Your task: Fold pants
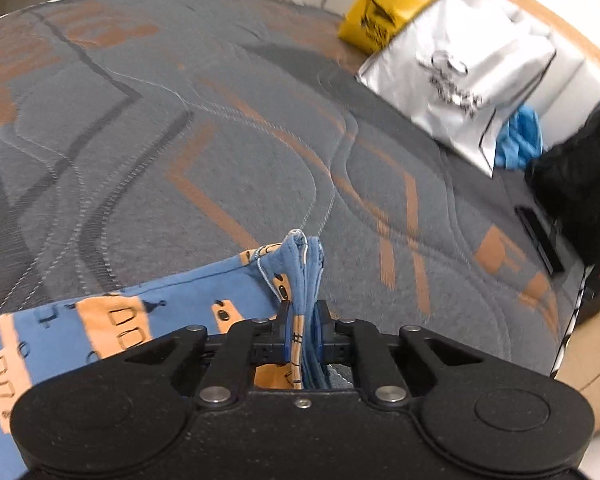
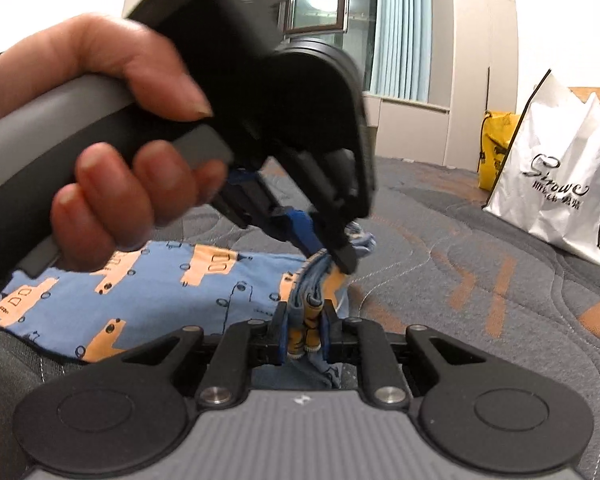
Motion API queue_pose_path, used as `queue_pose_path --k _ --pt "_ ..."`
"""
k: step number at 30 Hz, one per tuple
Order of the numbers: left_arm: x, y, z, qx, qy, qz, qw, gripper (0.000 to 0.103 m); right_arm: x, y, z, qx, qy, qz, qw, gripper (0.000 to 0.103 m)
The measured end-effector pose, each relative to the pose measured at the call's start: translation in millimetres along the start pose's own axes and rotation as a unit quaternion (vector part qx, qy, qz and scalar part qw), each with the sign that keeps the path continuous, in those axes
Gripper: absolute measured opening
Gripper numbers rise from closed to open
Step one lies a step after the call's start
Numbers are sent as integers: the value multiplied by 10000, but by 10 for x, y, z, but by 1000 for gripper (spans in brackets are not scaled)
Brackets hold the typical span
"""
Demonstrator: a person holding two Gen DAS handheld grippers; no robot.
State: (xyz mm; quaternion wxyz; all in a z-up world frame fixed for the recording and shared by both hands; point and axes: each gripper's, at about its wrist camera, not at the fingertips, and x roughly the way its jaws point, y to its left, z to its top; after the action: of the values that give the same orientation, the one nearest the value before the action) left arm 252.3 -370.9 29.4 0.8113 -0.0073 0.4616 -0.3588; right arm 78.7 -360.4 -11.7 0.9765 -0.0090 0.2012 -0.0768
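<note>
Looking through the left wrist camera, I see my left tongs (image 1: pixel 303 328) pinched tight on a bunched edge of the pants (image 1: pixel 112 320), blue cloth with orange printed patches. The gathered fabric stands up between the two blue pads, and the rest of the garment trails off to the lower left across the mattress (image 1: pixel 204 128), which is grey with orange and dark quilted lines. Far off at the upper right lie a white bag (image 1: pixel 468 80), a yellow bag (image 1: pixel 380 12) behind it, a blue bundle (image 1: pixel 518 140) and something black (image 1: pixel 580 184) at the edge.

Through the right wrist camera, my right tongs (image 2: pixel 304 334) are also clamped narrow on a folded bunch of the same pants (image 2: pixel 140 292), with orange and blue layers squeezed between the pads. Just above, the left tongs (image 2: pixel 328 246) bite down on the cloth right beside my grip, held by a hand (image 2: pixel 112 148) wrapped around the grey handle. The pants spread flat to the left on the mattress (image 2: pixel 480 300). The white bag (image 2: pixel 560 184) and yellow bag (image 2: pixel 496 148) stand at the right, before a window with a pale curtain (image 2: pixel 402 28).
</note>
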Motion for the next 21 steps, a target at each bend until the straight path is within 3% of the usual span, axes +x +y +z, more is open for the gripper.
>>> queue_pose_path --k 3,12,21 --pt "-252 99 -32 -189 -247 -90 9995 11 -130 53 31 46 -197 -2 9998 17" --pt "-1193 605 -314 -495 -949 -43 9942 11 -548 590 233 -29 -675 558 9962 17" --pt "-1642 1541 -776 -1033 -1051 41 9891 11 -557 1398 202 -242 -405 1258 9909 17"
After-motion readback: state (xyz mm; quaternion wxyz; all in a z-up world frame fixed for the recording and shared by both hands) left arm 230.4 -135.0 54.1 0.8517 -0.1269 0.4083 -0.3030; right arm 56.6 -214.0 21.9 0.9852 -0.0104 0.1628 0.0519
